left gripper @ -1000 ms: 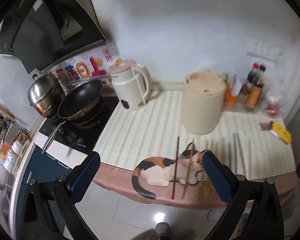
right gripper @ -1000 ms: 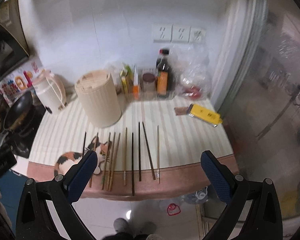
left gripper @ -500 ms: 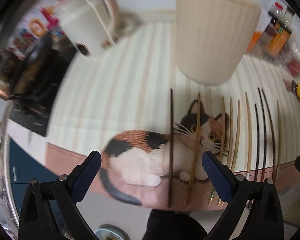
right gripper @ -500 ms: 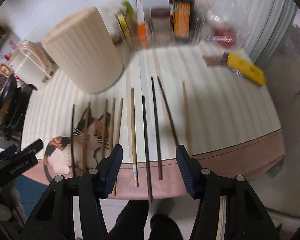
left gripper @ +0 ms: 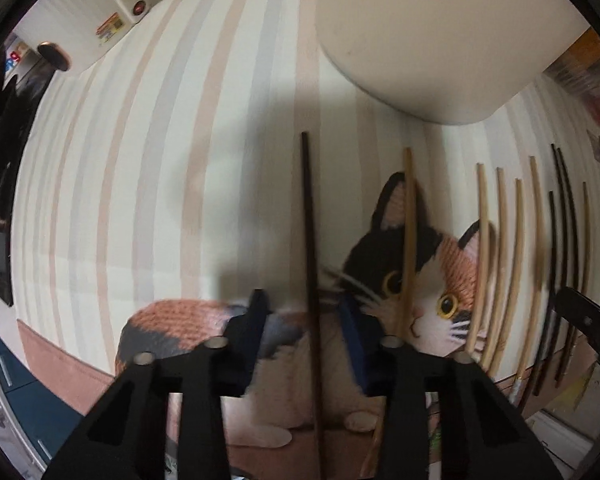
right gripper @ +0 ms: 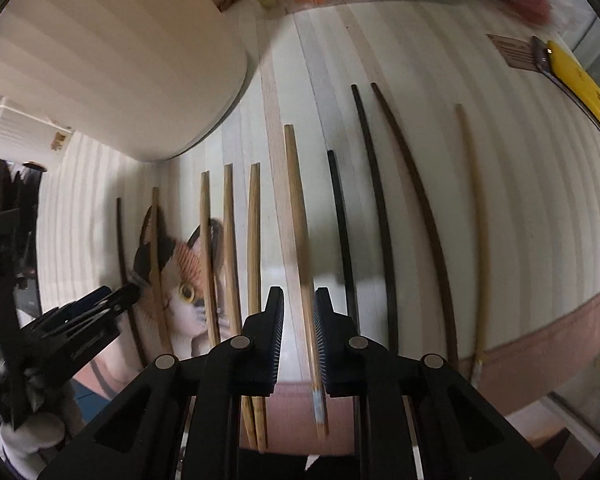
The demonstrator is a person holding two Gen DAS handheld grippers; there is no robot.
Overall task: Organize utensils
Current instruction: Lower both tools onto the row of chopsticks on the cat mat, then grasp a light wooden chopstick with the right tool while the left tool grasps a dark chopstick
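Note:
Several chopsticks lie side by side on a striped mat with a calico cat picture [left gripper: 420,280]. My left gripper [left gripper: 306,312] is low over the mat, its jaws half closed on either side of a dark chopstick [left gripper: 310,240], with gaps to both pads. My right gripper [right gripper: 300,308] has its jaws narrowly apart around a light wooden chopstick [right gripper: 298,216]; I cannot see the pads touching it. Further dark chopsticks [right gripper: 380,220] and pale ones [right gripper: 228,240] lie beside it. The left gripper shows in the right wrist view [right gripper: 112,300].
A tall cream ribbed container [right gripper: 112,52] stands just behind the chopsticks, also in the left wrist view [left gripper: 440,32]. A white kettle [left gripper: 100,12] is at far left. A yellow utility knife [right gripper: 580,80] lies at right; bottles line the back wall. The mat's front edge hangs off the counter.
Both grippers dropped from above down close to the mat. The left jaws narrowed around the dark chopstick; the right jaws narrowed around the light chopstick.

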